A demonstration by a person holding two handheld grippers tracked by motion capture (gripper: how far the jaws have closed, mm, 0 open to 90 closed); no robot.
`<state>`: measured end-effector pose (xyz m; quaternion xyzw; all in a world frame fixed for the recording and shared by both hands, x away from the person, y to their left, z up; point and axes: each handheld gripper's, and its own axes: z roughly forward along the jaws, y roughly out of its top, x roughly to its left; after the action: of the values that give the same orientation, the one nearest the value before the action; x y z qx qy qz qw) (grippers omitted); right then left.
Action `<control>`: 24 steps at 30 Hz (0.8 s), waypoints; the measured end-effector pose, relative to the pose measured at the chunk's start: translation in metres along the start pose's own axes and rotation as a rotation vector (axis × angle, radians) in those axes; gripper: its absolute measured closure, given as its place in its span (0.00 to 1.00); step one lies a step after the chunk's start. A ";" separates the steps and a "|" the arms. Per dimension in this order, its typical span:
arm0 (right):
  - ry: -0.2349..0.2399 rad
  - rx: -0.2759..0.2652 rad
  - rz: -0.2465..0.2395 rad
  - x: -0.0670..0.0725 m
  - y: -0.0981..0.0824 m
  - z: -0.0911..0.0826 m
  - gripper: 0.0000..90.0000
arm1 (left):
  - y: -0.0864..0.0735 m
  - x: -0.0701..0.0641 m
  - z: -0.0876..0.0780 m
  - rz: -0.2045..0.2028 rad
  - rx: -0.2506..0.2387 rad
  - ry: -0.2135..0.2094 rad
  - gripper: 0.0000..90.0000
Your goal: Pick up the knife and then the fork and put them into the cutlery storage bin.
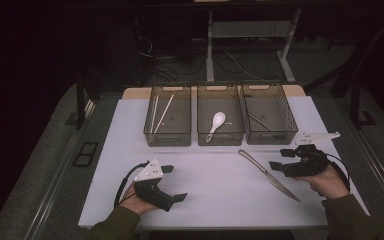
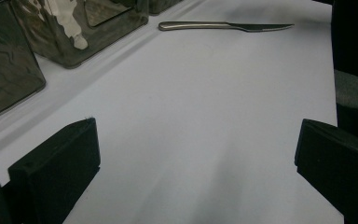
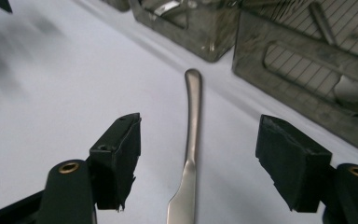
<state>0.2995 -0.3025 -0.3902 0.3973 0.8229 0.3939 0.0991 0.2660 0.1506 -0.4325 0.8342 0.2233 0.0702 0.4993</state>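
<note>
A metal table knife lies at a slant on the white table cover, handle towards the bins. My right gripper is just to its right, pointing at its middle, and is open. In the right gripper view the knife runs up between the two black pads without touching either. My left gripper rests open at the front left with nothing between its jaws. In the left gripper view it points across bare cover towards the far-off knife.
Three wire-mesh bins stand in a row at the back. The left bin holds chopsticks, the middle bin a white spoon, the right bin a thin metal utensil. The table edge runs close behind my right hand.
</note>
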 end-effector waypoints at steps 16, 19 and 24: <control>-0.019 0.235 -0.023 0.007 0.013 0.027 0.58 | 0.000 0.000 0.001 0.008 0.007 0.003 0.00; -0.014 0.271 -0.022 0.007 0.017 0.034 0.62 | 0.000 0.000 0.001 0.007 0.008 0.003 0.00; -0.009 0.342 -0.028 0.006 0.022 0.048 0.68 | 0.000 0.000 0.000 0.007 0.007 0.004 0.00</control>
<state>0.3309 -0.2622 -0.4056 0.3989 0.8828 0.2450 0.0393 0.2658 0.1500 -0.4324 0.8367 0.2216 0.0727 0.4955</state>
